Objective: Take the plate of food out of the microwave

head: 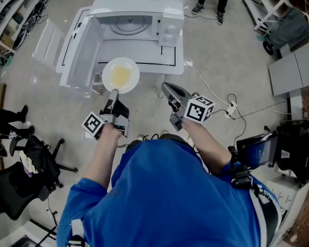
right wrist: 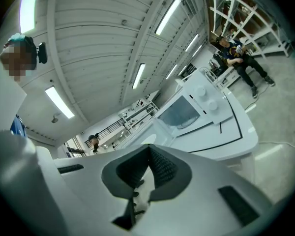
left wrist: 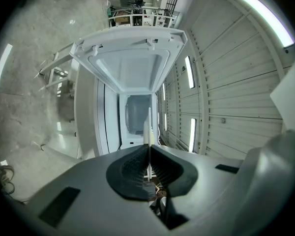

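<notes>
**A:** What do our left fingers (left wrist: 130,171) do?

**B:** They press tight on the near rim of the plate (head: 134,71). From the left gripper (head: 113,93) view, the rim is one thin white line between the pads.

**A:** Why do we pinch it at the edge?

**B:** We think it is because the food (head: 120,76) sits in the middle. A pinch on the rim leaves the food alone. We hold the plate flat so nothing slides off.

**A:** And our right gripper (right wrist: 148,149)?

**B:** Its jaws are closed together with nothing between them. It hangs beside the plate, a bit apart. Maybe it can help if the plate tips.

**A:** Where is the plate?

**B:** It is out of the microwave (head: 136,27). It is in the air just in front of the opening, above the front edge of the table (head: 167,55). The door (head: 80,50) stands wide open at the left, so nothing is in our way.

**A:** What can we not see?

**B:** From above, the top jaw covers the spot where we bite the rim. From the left gripper view the plate is edge on, so the food is hidden there. The food is just a yellow patch, and we cannot tell what it is. Our hands hide under the marker cubes (head: 200,108). Our shirt (head: 165,189) covers the floor below us.
</notes>
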`<control>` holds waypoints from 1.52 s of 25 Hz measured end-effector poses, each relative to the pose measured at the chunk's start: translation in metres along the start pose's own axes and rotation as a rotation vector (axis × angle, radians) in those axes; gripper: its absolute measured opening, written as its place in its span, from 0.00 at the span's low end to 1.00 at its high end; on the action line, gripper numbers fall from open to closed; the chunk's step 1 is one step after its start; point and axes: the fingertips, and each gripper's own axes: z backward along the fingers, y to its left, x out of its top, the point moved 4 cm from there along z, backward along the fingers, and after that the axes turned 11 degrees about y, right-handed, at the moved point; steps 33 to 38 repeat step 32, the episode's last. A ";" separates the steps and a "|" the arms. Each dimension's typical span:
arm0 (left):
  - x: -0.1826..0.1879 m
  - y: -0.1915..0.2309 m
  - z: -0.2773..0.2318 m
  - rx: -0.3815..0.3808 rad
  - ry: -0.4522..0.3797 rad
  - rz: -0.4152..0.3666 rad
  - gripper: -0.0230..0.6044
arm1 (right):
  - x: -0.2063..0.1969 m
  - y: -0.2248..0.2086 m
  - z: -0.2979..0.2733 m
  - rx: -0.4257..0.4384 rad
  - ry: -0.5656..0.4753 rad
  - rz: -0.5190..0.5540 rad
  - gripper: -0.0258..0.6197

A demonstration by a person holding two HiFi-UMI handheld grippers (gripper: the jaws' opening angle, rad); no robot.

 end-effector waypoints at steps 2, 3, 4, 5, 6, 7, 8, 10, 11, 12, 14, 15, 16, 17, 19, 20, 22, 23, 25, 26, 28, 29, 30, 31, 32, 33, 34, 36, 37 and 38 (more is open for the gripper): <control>-0.002 0.000 -0.001 0.002 -0.004 -0.001 0.06 | 0.002 -0.002 0.001 0.006 -0.002 -0.001 0.04; -0.003 0.000 -0.002 0.002 -0.004 0.000 0.06 | 0.002 -0.002 0.002 0.006 0.000 0.000 0.04; -0.004 0.000 -0.003 0.002 -0.005 0.000 0.06 | 0.003 -0.003 0.002 0.007 0.001 -0.001 0.04; -0.005 0.000 -0.003 0.002 -0.005 -0.001 0.07 | 0.004 -0.003 0.002 0.009 0.001 -0.002 0.04; -0.005 0.000 -0.004 0.002 -0.006 -0.002 0.07 | 0.004 -0.004 0.003 0.010 0.000 -0.004 0.04; -0.005 -0.001 -0.005 0.002 -0.006 -0.003 0.07 | 0.006 -0.005 0.003 0.012 -0.001 -0.006 0.04; -0.005 -0.001 -0.007 0.003 -0.006 -0.002 0.07 | 0.006 -0.006 0.003 0.013 -0.004 -0.008 0.04; -0.006 -0.001 -0.008 0.003 -0.005 0.001 0.07 | 0.007 -0.008 0.004 0.018 -0.005 -0.010 0.04; -0.007 -0.001 -0.008 0.003 -0.004 0.002 0.07 | 0.006 -0.008 0.004 0.017 0.000 -0.011 0.04; -0.007 0.000 -0.009 0.003 -0.002 0.002 0.06 | 0.006 -0.008 0.004 0.015 0.005 -0.010 0.04; -0.008 0.001 -0.012 0.003 0.000 0.001 0.07 | 0.007 -0.008 0.004 0.015 0.008 -0.009 0.04; -0.008 0.001 -0.013 0.004 0.002 0.001 0.07 | 0.007 -0.009 0.004 0.016 0.009 -0.007 0.04; -0.009 0.001 -0.014 0.005 0.003 0.000 0.07 | 0.008 -0.009 0.004 0.017 0.009 -0.006 0.04; -0.009 0.001 -0.015 0.008 0.004 -0.001 0.07 | 0.008 -0.009 0.004 0.018 0.009 -0.005 0.04; -0.010 0.002 -0.016 0.011 0.007 0.001 0.07 | 0.008 -0.009 0.004 0.018 0.010 -0.005 0.04; -0.011 0.002 -0.017 0.012 0.008 0.002 0.07 | 0.009 -0.010 0.005 0.017 0.010 -0.006 0.04; -0.011 0.002 -0.018 0.012 0.011 0.002 0.07 | 0.009 -0.011 0.005 0.017 0.009 -0.004 0.04; -0.012 0.002 -0.019 0.013 0.013 0.000 0.07 | 0.009 -0.011 0.006 0.017 0.008 -0.003 0.03; -0.012 0.001 -0.019 0.015 0.013 -0.003 0.07 | 0.009 -0.010 0.006 0.017 0.007 -0.002 0.04; -0.012 0.001 -0.018 0.016 0.014 -0.005 0.07 | 0.009 -0.010 0.007 0.017 0.007 -0.001 0.04; -0.013 0.000 -0.018 0.014 0.018 -0.008 0.07 | 0.008 -0.010 0.008 0.017 0.008 0.000 0.04; -0.013 0.000 -0.019 0.012 0.020 -0.010 0.07 | 0.008 -0.010 0.009 0.017 0.008 0.001 0.04; -0.014 -0.001 -0.019 0.011 0.022 -0.012 0.07 | 0.009 -0.010 0.009 0.016 0.008 0.002 0.04; -0.014 -0.001 -0.019 0.011 0.024 -0.013 0.07 | 0.009 -0.010 0.010 0.016 0.008 0.003 0.04; -0.014 -0.001 -0.020 0.010 0.025 -0.015 0.07 | 0.009 -0.010 0.011 0.016 0.007 0.004 0.04; -0.014 -0.001 -0.020 0.010 0.025 -0.015 0.07 | 0.009 -0.010 0.011 0.016 0.007 0.004 0.04; -0.014 -0.001 -0.020 0.010 0.025 -0.015 0.07 | 0.009 -0.010 0.011 0.016 0.007 0.004 0.04; -0.014 -0.001 -0.020 0.010 0.025 -0.015 0.07 | 0.009 -0.010 0.011 0.016 0.007 0.004 0.04; -0.014 -0.001 -0.020 0.010 0.025 -0.015 0.07 | 0.009 -0.010 0.011 0.016 0.007 0.004 0.04; -0.014 -0.001 -0.020 0.010 0.025 -0.015 0.07 | 0.009 -0.010 0.011 0.016 0.007 0.004 0.04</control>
